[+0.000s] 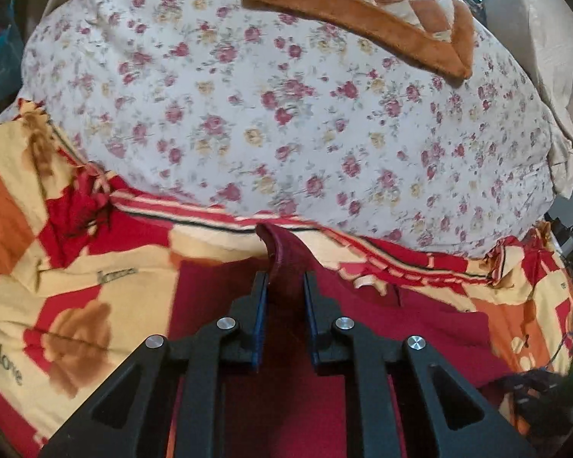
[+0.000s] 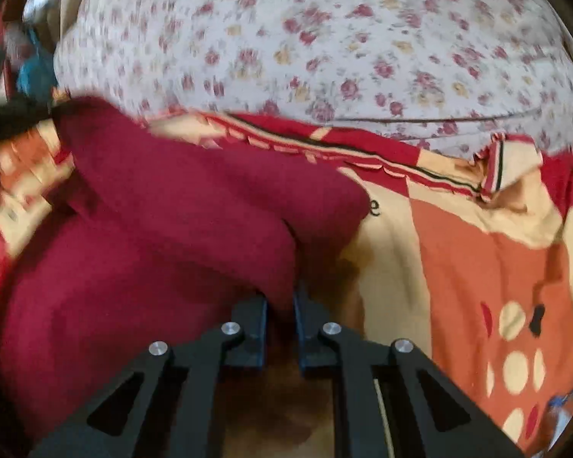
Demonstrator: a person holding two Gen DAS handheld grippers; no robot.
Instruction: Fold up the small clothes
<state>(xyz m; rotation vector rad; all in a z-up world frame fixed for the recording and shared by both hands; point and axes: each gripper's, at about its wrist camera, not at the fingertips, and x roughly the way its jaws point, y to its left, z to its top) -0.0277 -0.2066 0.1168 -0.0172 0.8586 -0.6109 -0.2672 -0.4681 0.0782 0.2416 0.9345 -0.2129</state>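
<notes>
A dark red knit garment (image 1: pixel 401 328) lies on a red, orange and cream patterned blanket (image 1: pixel 76 305). My left gripper (image 1: pixel 285 278) is shut on a ribbed edge of the garment (image 1: pixel 282 255), which stands up between the fingers. In the right wrist view the same garment (image 2: pixel 152 229) is bunched and lifted to the left. My right gripper (image 2: pixel 280 301) is shut on a fold of it. The right view is motion-blurred.
A big floral white pillow or duvet (image 1: pixel 286 107) fills the space beyond the blanket. An orange and cream quilted cushion (image 1: pixel 382 11) rests on it at the top. The blanket (image 2: pixel 477 267) spreads to the right. Clutter shows at far left (image 2: pixel 30 72).
</notes>
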